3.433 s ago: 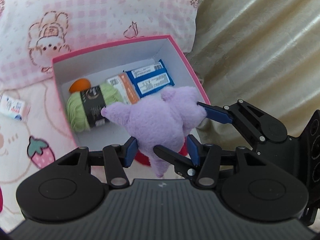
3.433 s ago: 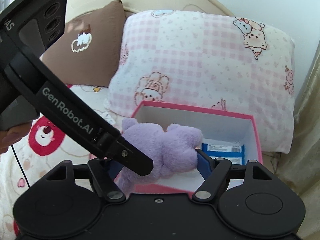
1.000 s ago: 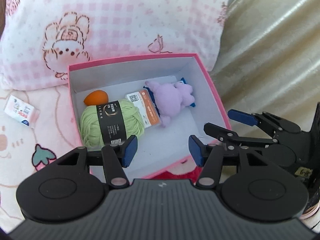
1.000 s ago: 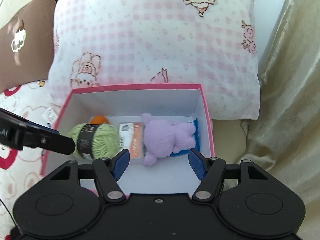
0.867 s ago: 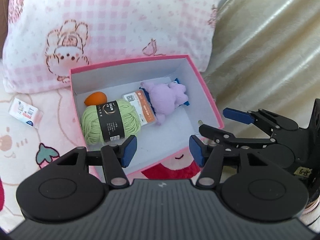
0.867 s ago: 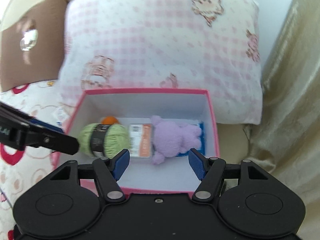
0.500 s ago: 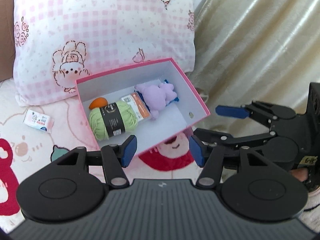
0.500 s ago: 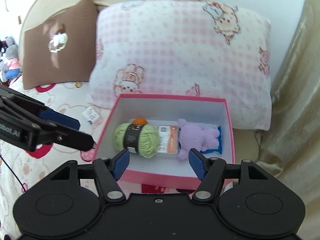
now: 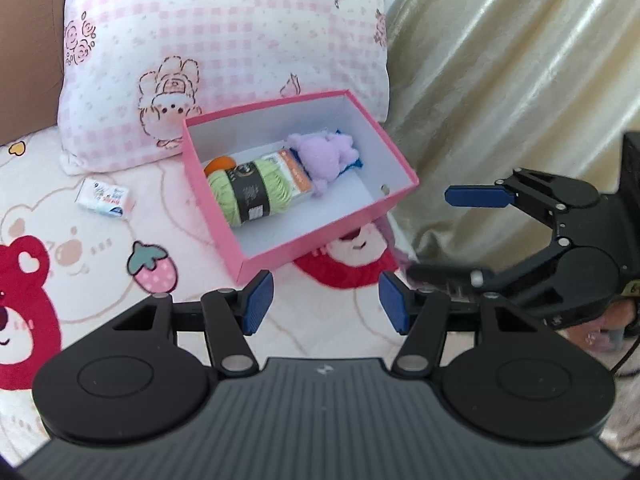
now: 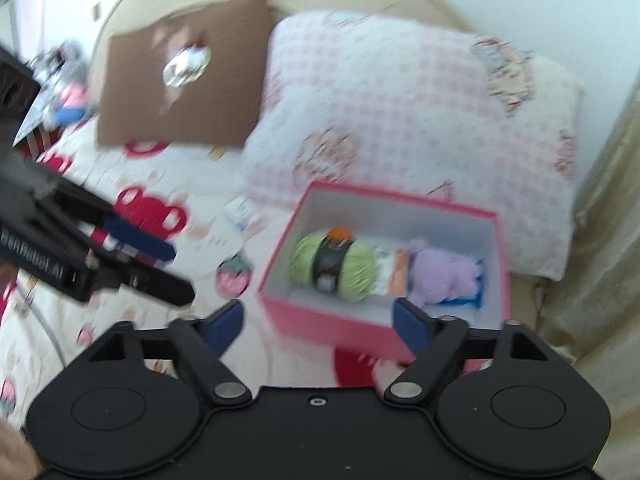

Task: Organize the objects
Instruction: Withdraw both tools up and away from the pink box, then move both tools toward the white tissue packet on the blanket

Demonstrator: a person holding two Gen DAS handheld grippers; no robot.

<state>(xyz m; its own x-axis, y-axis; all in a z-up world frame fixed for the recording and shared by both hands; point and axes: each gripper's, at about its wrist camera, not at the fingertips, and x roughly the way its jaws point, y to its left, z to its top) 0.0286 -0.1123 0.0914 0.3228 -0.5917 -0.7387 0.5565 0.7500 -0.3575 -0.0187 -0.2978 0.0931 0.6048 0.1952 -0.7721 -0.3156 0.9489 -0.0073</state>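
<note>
Two grippers, both empty: left gripper [image 9: 326, 300] with jaws parted, right gripper [image 10: 318, 322] with jaws opening wide. Beyond them, pink box [image 9: 320, 236] on bear-print bedsheet [image 9: 72, 240], holding green yarn ball [image 9: 252, 192], orange ball [image 9: 219, 164] and purple plush toy [image 9: 326, 156]. Small white packet [image 9: 103, 199] lies left of box; checked pillow [image 9: 224, 40] stands behind.

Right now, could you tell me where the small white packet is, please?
In the left wrist view, the small white packet lies on the bed sheet, left of the pink box and just below the checked pillow.
</note>
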